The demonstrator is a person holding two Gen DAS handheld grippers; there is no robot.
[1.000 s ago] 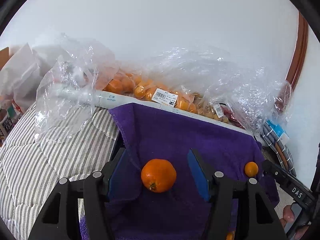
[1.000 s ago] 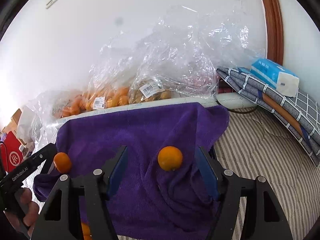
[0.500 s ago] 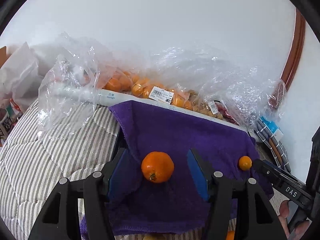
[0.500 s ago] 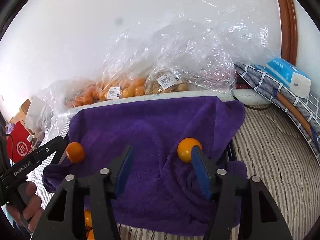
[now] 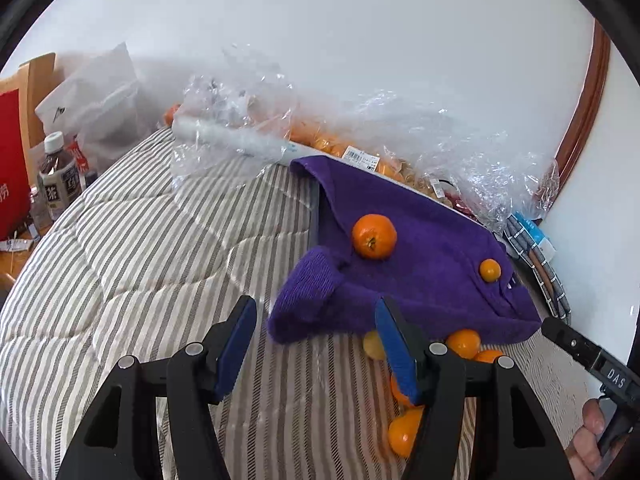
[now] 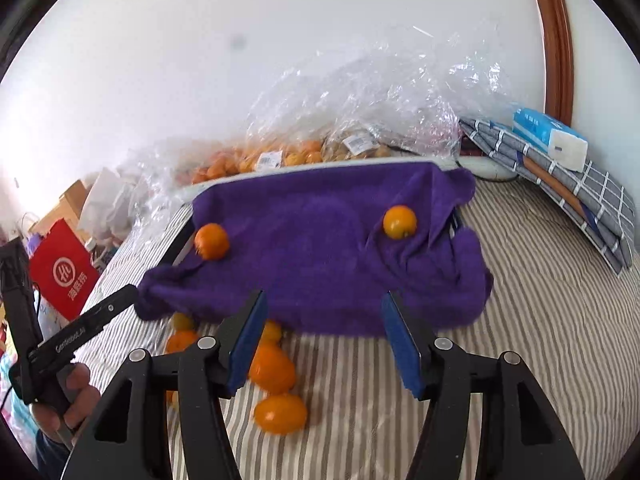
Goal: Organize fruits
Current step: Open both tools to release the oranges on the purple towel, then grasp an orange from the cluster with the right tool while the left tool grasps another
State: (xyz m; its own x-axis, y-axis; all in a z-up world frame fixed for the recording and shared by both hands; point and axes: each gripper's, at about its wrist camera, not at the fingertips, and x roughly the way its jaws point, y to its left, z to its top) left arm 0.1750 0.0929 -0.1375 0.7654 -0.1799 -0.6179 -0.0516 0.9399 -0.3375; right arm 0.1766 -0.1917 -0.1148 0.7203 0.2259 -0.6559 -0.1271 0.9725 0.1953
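Here, in the left wrist view, the left hand-held gripper (image 5: 316,344) is seen with its blue pads apart and nothing between them. It hangs over the striped bed (image 5: 140,260). A big orange (image 5: 374,236) and a small orange (image 5: 489,270) are set on the purple towel (image 5: 420,280), well apart from each other. More loose fruits (image 5: 464,343) are seen on the bed just below the towel's edge, partly hidden by the right finger.

In the right wrist view, the right hand-held gripper (image 6: 324,340) is also held with its pads apart and empty; its jaws have just been opening a little, with nothing between them. The same two oranges are seen on the towel. The loose fruits (image 6: 272,368) are bunched on the stripes near the left pad, and bags of fruit (image 6: 280,156) are stacked by the wall.

Trouble could come from the round fruit. The bed is soft, so a nudged piece could be rolled away. The towel looks lumpy and draped, so the oranges on it could be tipped off if it is bumped. A fruit could also be squashed if it is pinched too hard.
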